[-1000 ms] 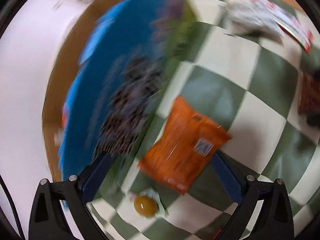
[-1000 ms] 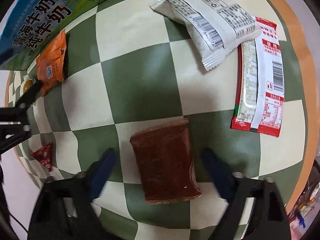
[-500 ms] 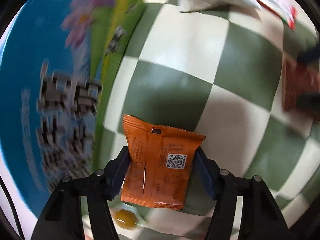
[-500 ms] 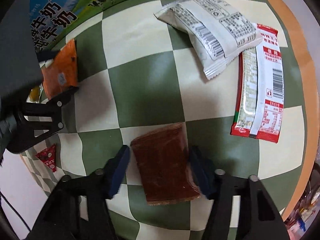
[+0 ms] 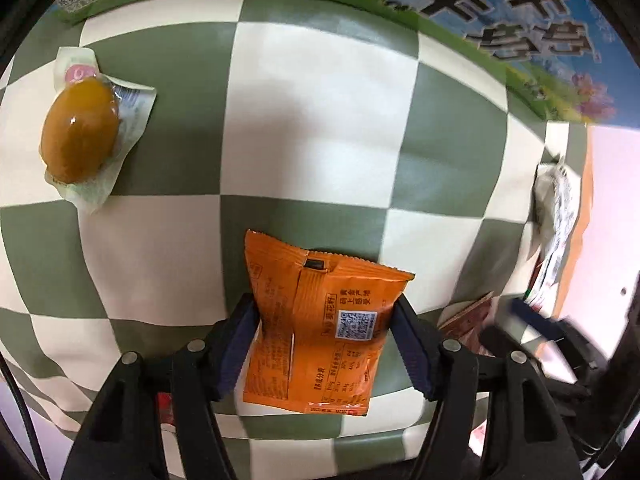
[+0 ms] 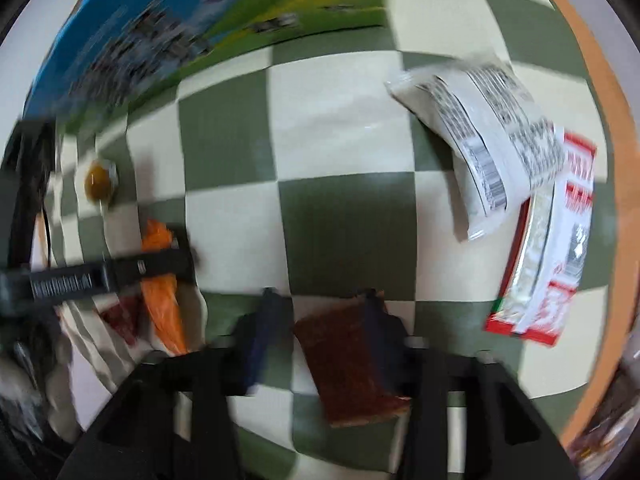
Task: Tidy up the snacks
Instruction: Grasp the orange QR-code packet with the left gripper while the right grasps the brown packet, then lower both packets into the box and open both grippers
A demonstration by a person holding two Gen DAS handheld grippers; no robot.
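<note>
My left gripper (image 5: 324, 336) is shut on an orange snack packet (image 5: 320, 320), both pads pressing its sides above the checkered cloth. The packet also shows in the right wrist view (image 6: 162, 288). My right gripper (image 6: 320, 328) is shut on a brown flat snack pack (image 6: 348, 360), which is tilted; the view is blurred. A wrapped yellow egg-shaped snack (image 5: 80, 128) lies to the far left of the orange packet.
A blue and green milk carton box (image 5: 460, 12) stands at the back. A white snack bag (image 6: 480, 136) and a red and white packet (image 6: 548, 248) lie at the right. A small red triangular snack (image 6: 124, 316) lies near the left gripper. The table's orange edge (image 6: 616, 160) runs at the right.
My left gripper has turned and closed fully on the orange packet. My right gripper has closed on the brown pack and swung left, with the pack now tilted.
</note>
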